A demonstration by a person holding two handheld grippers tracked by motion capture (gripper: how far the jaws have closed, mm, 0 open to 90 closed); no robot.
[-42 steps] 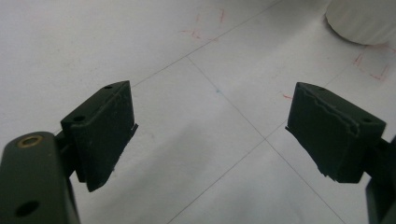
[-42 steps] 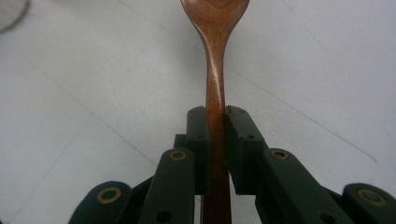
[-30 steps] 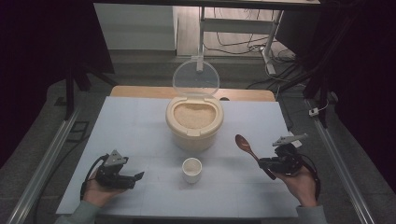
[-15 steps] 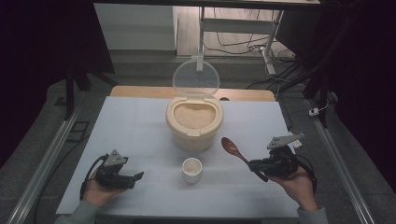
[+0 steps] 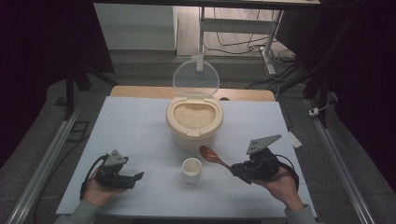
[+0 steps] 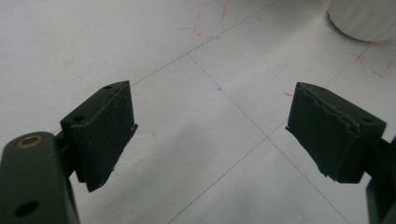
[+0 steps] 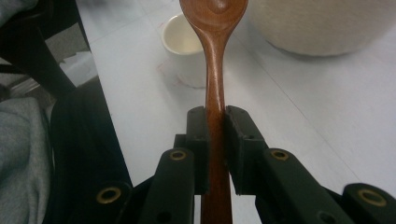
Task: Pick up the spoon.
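Wooden spoon (image 5: 215,157), clamped by its handle in the right hand-held gripper (image 5: 239,170), hangs just above the pale surface (image 5: 135,126), its bowl near the base of an open container of rice (image 5: 194,119) and just beside a small white cup (image 5: 192,169). Its long axis runs from the jaws toward the container, bowl leading and facing up, empty, as the right gripper view (image 7: 215,56) shows. Judged from its look, the spoon is light, stiff and smooth; a grip low on the narrow handle leaves the bowl free but could let it pivot or slip. The left hand-held gripper (image 5: 130,178) rests on the surface well apart, jaws spread wide and holding nothing.
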